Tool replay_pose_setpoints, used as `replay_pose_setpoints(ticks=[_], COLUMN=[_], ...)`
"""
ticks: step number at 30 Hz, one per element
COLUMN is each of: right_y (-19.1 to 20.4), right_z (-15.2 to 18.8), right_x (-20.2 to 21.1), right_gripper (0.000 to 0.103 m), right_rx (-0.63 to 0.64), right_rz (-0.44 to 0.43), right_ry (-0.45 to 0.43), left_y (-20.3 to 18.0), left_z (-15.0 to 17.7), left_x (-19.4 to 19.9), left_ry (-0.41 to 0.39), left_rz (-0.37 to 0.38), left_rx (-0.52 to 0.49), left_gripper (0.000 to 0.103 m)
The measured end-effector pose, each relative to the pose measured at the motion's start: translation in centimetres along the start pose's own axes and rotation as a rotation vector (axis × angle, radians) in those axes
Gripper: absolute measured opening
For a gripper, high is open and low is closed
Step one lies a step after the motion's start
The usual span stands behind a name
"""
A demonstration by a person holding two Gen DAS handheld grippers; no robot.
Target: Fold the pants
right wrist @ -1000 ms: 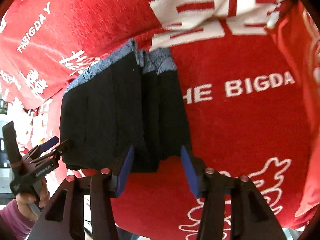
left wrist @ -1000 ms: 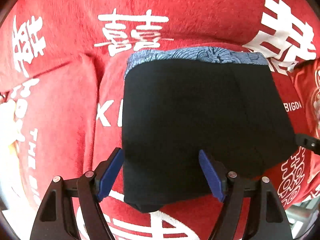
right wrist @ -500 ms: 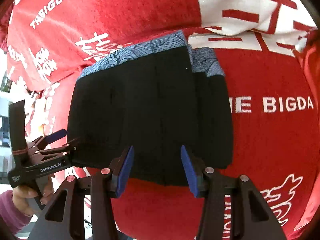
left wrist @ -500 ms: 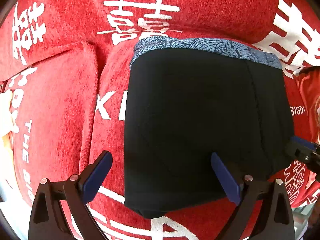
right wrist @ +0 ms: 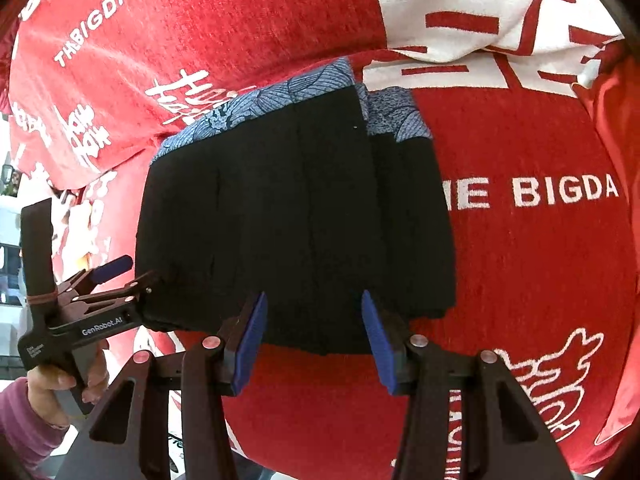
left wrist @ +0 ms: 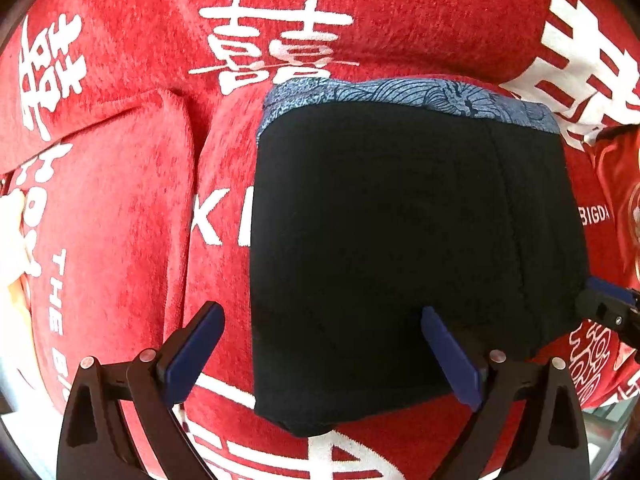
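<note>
Pants (left wrist: 404,248), black cloth with a blue wave-patterned waistband (left wrist: 400,98), lie folded into a compact block on the red plush blanket (left wrist: 120,220) printed with white characters and letters. From my left gripper (left wrist: 324,352) the block sits straight ahead and a little right: my left blue pad (left wrist: 196,348) is over bare red blanket just beside the pants' left edge, my right pad (left wrist: 450,356) is over the black cloth, and the jaws stand wide apart, grasping nothing. The waistband is at the far end of the block, away from both tools.

From my right gripper (right wrist: 314,340) I see the near hem of the pants just beyond the blue pads (right wrist: 250,338), which are parted and hold nothing. The folded layers show as a stepped right side, with a second strip of waistband lower on the right. My left tool shows at the block's left corner in this view, held by a hand (right wrist: 52,376) in a pink sleeve; I cannot tell whether its tip touches the cloth.
</note>
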State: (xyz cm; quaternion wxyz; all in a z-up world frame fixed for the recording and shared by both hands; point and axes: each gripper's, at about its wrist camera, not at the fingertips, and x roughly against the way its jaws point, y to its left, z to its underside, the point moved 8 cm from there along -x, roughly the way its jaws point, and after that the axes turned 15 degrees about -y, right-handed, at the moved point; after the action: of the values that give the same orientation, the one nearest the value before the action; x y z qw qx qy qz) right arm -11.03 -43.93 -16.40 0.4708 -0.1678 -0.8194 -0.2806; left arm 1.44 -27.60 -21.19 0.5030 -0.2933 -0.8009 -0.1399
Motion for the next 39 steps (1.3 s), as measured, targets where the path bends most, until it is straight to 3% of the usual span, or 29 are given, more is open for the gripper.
replay_pose_setpoints(ticks=[4, 9, 10, 11, 14, 17, 20, 26, 28, 30, 39], right_y=[-0.2, -0.6, -0.5, -0.3, 0.2, 0.1, -1.0, -1.2, -1.3, -1.5, -3.0], right_z=[-0.5, -3.4, -4.2, -5.1, -7.8, -8.6, -7.9, -7.4, -6.8, -5.9, -2.1], right_x=[0.6, 0.8, 0.6, 0.4, -0.7, -3.4, -5.8, -4.6, -3.9, -3.0, -0.8], right_gripper=[0.053, 0.052, 0.047, 0.032, 0.028, 0.028, 0.025, 0.029, 0.035, 0.049, 0.052], right_rx=[-0.024, -0.019, -0.027, -0.034, -0.021, -0.035, -0.037, -0.104, -0.111, -0.128, -0.196], right_rz=[-0.001, -0.007, -0.021, -0.041, -0.051, -0.028, 0.009, -0.023, -0.033, -0.037, -0.025], right_ry=[-0.027, -0.088, -0.097, -0.106, -0.144, -0.094, -0.039, -0.056, -0.048, -0.041, -0.023], left_y=[0.3, 2.5, 3.2, 3.8, 5.0, 5.2, 5.0, 5.0, 5.0, 4.9, 4.8], left_z=[-0.6, -3.7, -4.5, -5.3, -6.7, -6.3, -6.1, -5.9, -5.9, -5.8, -5.8], left_x=[0.3, -0.1, -0.4, -0.7, -2.3, -4.0, -4.0, -3.7, -3.7, -3.6, -3.3], left_ry=[-0.008, -0.063, -0.072, -0.084, -0.091, -0.058, -0.081, -0.084, -0.082, -0.083, -0.088], left_rz=[-0.015, -0.064, -0.075, -0.081, -0.104, -0.110, -0.116, -0.121, -0.120, -0.124, -0.136], left_rx=[-0.018, 0.010, 0.030, 0.052, 0.087, 0.103, 0.071, 0.050, 0.056, 0.053, 0.039], left_gripper=[0.099, 0.099, 0.099, 0.099, 0.099, 0.100, 0.100, 0.100, 0.100, 0.100, 0.100])
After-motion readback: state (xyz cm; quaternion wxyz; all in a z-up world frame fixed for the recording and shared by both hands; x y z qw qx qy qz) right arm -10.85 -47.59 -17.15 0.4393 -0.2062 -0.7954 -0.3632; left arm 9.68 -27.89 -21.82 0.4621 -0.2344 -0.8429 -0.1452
